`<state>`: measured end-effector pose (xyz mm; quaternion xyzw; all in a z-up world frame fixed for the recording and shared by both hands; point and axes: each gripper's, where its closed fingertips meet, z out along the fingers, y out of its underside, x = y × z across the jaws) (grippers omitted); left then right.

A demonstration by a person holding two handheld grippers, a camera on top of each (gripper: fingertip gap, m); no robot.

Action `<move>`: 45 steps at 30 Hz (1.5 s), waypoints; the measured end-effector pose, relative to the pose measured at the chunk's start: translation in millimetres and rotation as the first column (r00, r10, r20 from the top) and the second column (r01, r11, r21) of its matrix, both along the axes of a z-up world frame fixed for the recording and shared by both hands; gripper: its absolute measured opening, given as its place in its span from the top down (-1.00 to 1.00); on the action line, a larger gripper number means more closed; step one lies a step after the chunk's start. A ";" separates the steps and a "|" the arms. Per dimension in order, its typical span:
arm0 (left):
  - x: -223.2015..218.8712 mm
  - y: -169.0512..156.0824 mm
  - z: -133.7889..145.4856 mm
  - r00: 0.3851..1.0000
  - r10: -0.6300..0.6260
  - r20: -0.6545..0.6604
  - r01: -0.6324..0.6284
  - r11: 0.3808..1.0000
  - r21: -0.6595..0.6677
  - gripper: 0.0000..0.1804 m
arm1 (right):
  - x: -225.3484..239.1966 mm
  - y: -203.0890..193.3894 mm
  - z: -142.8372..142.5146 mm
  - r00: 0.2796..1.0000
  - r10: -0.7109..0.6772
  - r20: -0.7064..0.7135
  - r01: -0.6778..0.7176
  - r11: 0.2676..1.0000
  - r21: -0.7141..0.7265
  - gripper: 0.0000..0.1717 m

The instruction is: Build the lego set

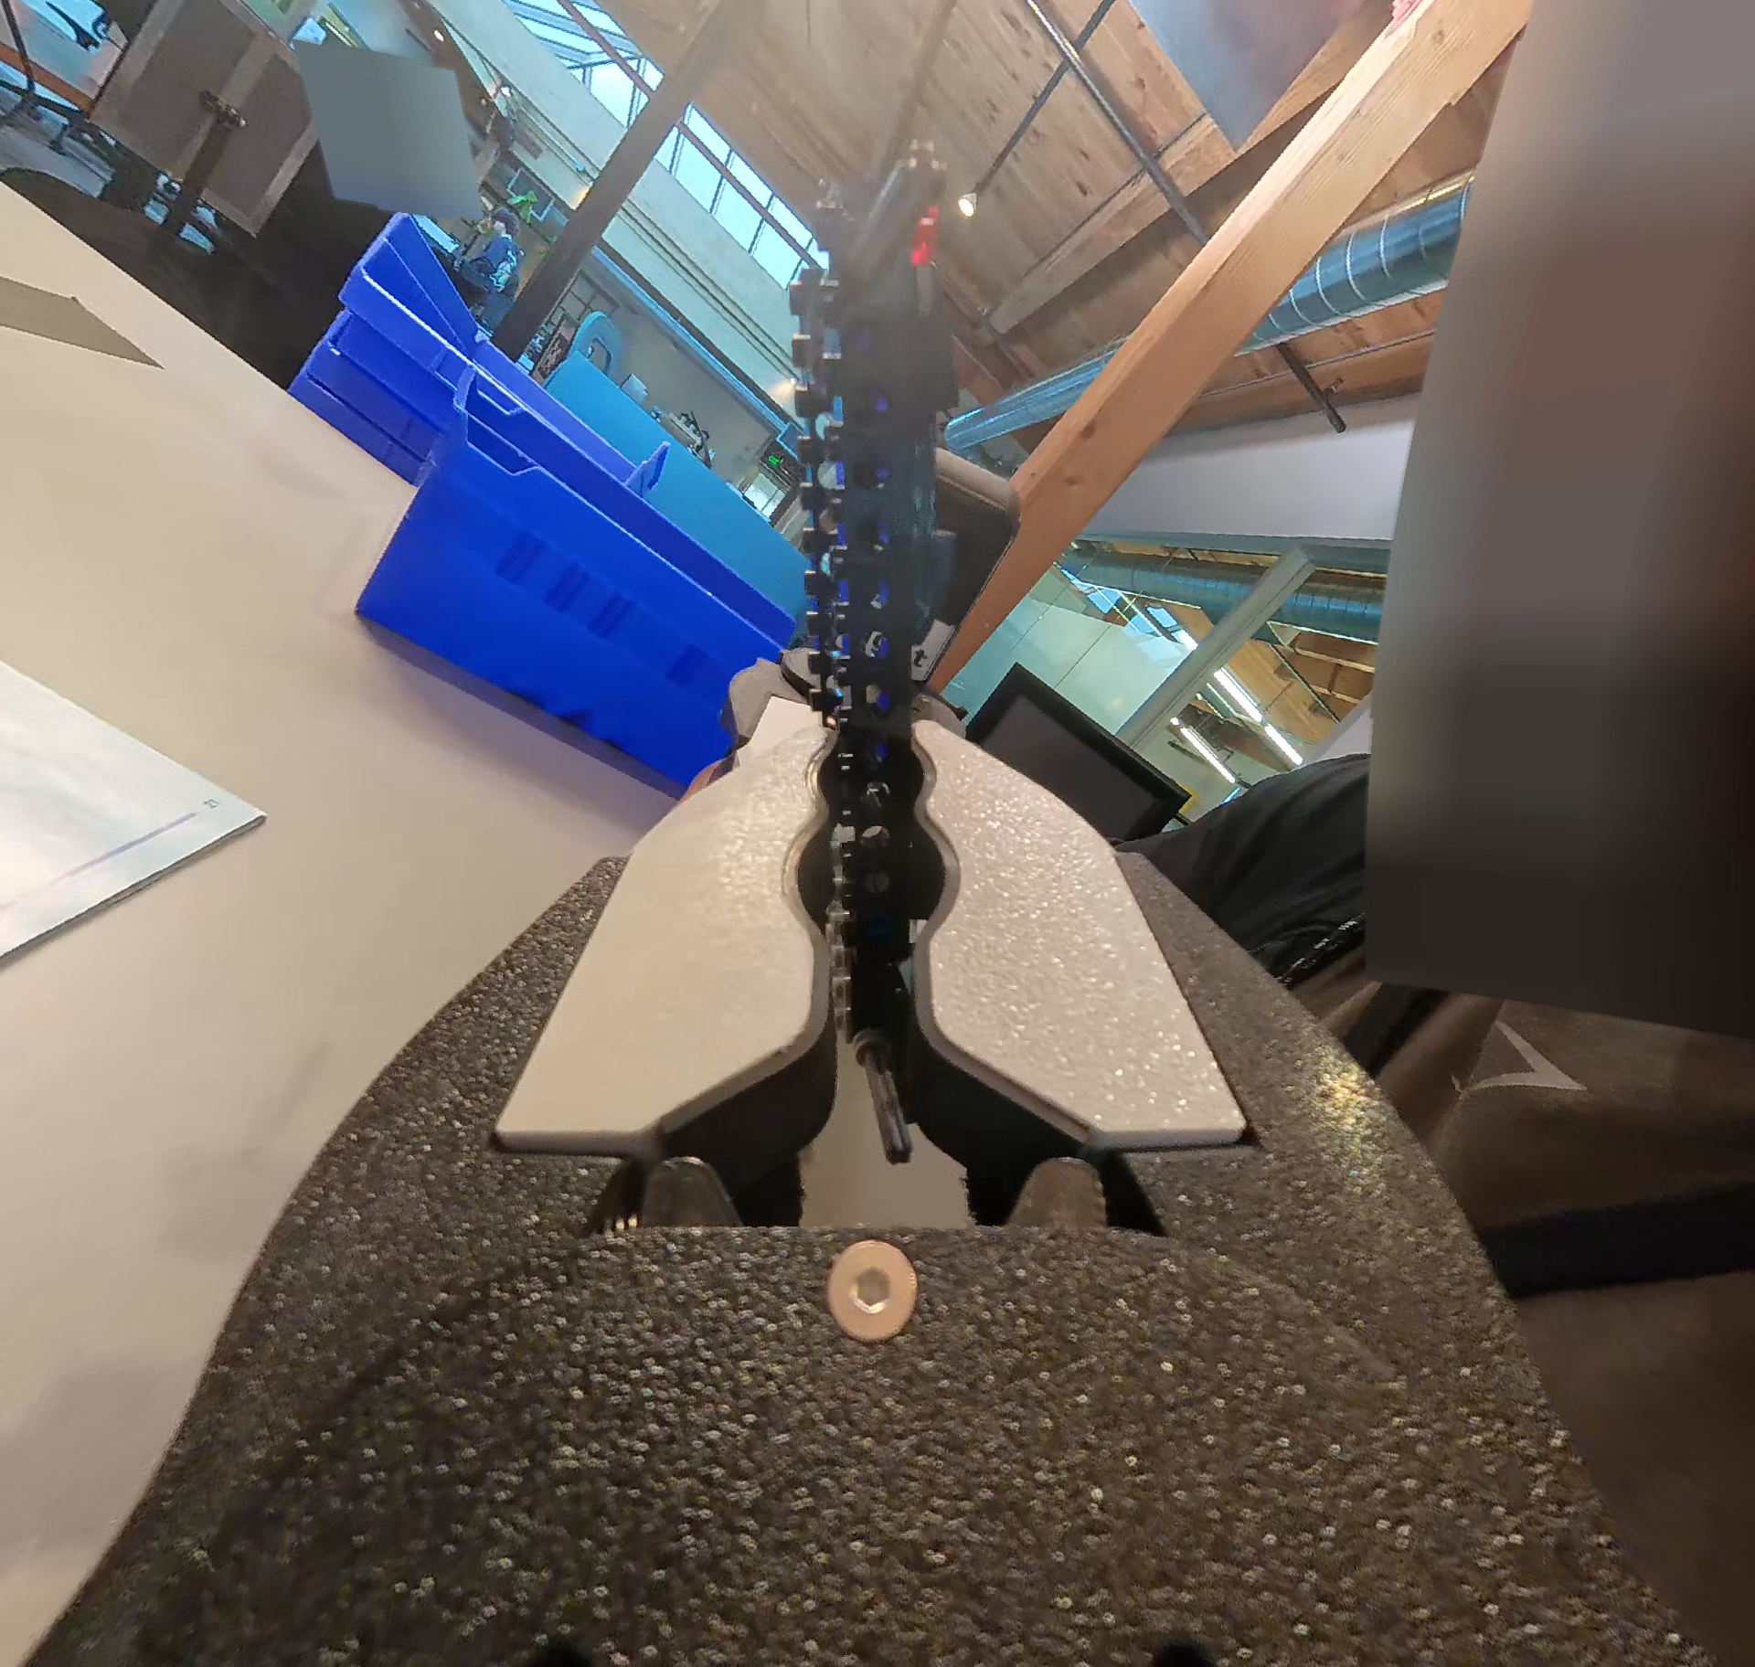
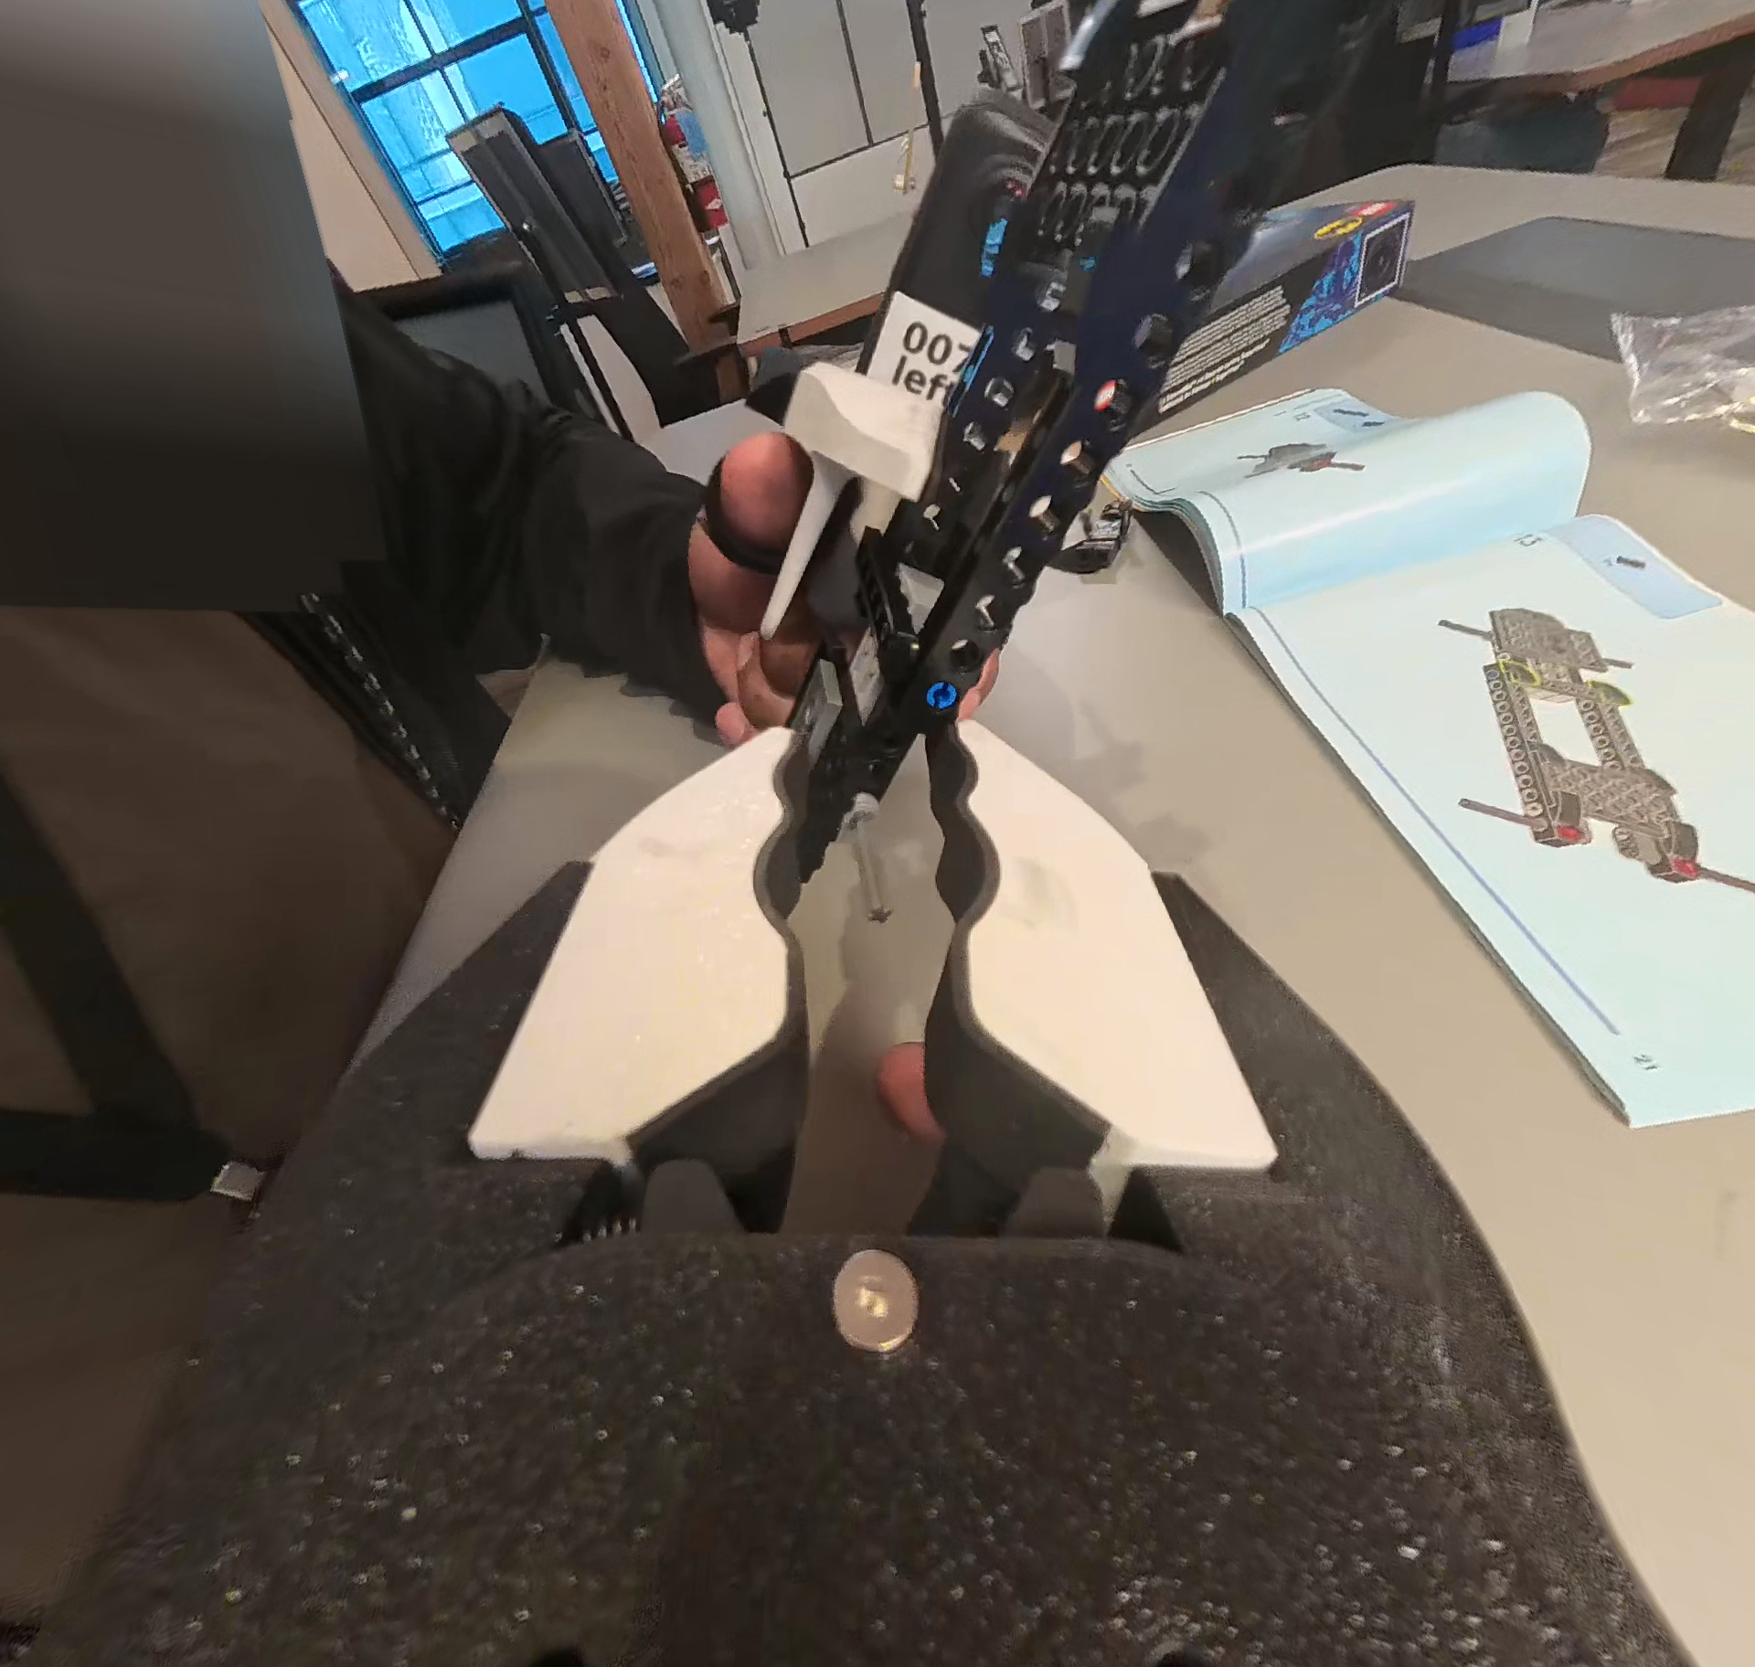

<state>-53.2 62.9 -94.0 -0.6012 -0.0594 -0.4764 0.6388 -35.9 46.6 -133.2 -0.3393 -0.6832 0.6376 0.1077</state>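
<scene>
A long black and dark blue brick model (image 1: 869, 520) of holed beams stands up between my left gripper's (image 1: 872, 748) white fingers, which are shut on it. A grey axle (image 1: 883, 1099) sticks out of its near end. In the right wrist view the same model (image 2: 1035, 444) slants up and to the right. Its lower end lies between the tips of my right gripper (image 2: 869, 743), which close on it just below a blue pin (image 2: 940, 696). The left gripper (image 2: 855, 434), in a person's hand (image 2: 750, 577), grips the model higher up.
Blue plastic bins (image 1: 570, 558) stand on the pale table (image 1: 190, 577) to the left. An open instruction booklet (image 2: 1424, 672) lies to the right, with a dark product box (image 2: 1311, 273) and a clear bag (image 2: 1681, 359) behind it. A small black part (image 2: 1102, 529) lies by the booklet. One gripper's finger ends stand about 4 cm off the other's.
</scene>
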 end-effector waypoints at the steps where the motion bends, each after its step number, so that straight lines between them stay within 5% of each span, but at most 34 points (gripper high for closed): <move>1: 0.3 -0.1 0.4 1.000 -0.007 0.012 0.007 1.000 -0.004 0.88 | 0.3 0.0 0.1 1.000 -0.002 -0.018 0.002 1.000 0.014 0.73; 6: 0.3 0.7 -1.9 0.994 -0.040 0.100 0.043 0.998 -0.036 0.88 | -0.3 1.1 -3.7 0.998 -0.019 -0.065 0.024 0.996 0.082 0.83; 13: -5.5 3.8 -8.7 0.998 0.016 0.052 -0.013 0.998 -0.058 0.88 | -6.3 5.9 -11.3 0.998 -0.065 0.018 0.064 0.996 0.068 0.83; 23: -21.2 13.4 -29.3 0.982 0.088 0.168 -0.053 0.979 -0.198 0.88 | -15.3 16.7 -25.1 0.978 -0.131 0.161 0.126 0.991 0.040 0.84; 36: -19.5 12.5 -29.2 0.925 0.018 0.378 0.062 0.978 -0.198 0.88 | -1.9 6.6 -23.3 0.964 0.023 0.264 0.000 0.996 -0.086 0.74; 45: -14.4 11.8 -24.5 0.987 0.051 0.155 -0.024 0.985 -0.171 0.87 | -3.6 5.0 -25.1 0.936 0.022 0.351 0.032 0.989 -0.146 0.80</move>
